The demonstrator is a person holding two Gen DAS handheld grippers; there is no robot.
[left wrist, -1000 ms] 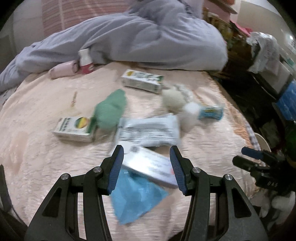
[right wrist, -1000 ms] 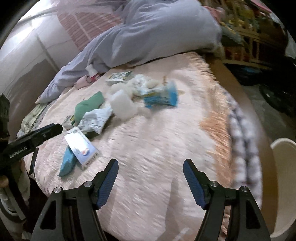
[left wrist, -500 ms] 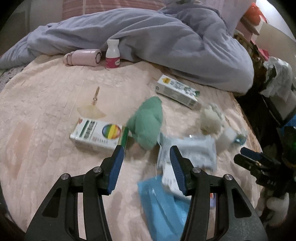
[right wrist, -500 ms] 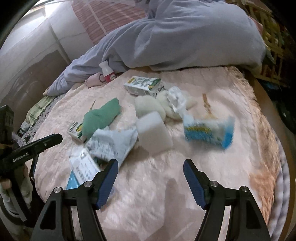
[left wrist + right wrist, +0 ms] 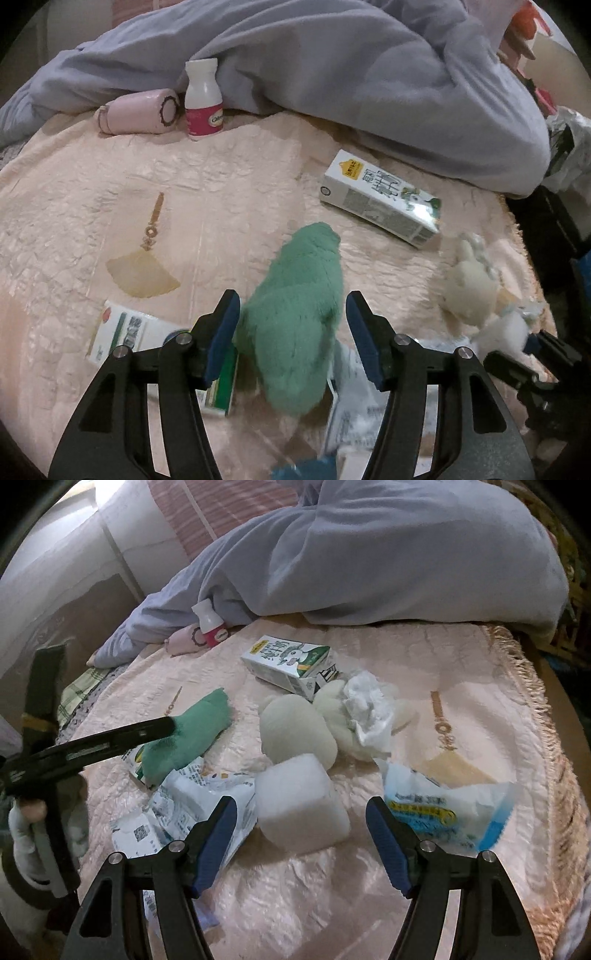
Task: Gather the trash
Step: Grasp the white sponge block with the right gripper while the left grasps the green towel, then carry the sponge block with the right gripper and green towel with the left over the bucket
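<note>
Peach quilted cloth covers the bed I am working over, and the litter lies scattered across it. My left claw hangs over a green plush cloth, which sits between its blue pads; the jaws have just been widening, and I see a small gap on each side, so the pads do not press it. Under the near left edge of that cloth lies a small green-and-white carton. Farther off to the right rests a white milk carton on its side. At the far edge, against a heaped grey-blue duvet, stand a white bottle with a pink label and, just left of it, a pink roll. My right claw points down at a white foam block that lies just beyond and between its fingertips; its jaws have just been narrowing, yet they stand spread with nothing gripped. Left of the block lies a torn white printed wrapper, and to the right a blue-and-white plastic packet. Beyond the block are a cream plush lump and a crumpled white tissue, touching each other. A gloved hand shows at the left edge of the right view.
</note>
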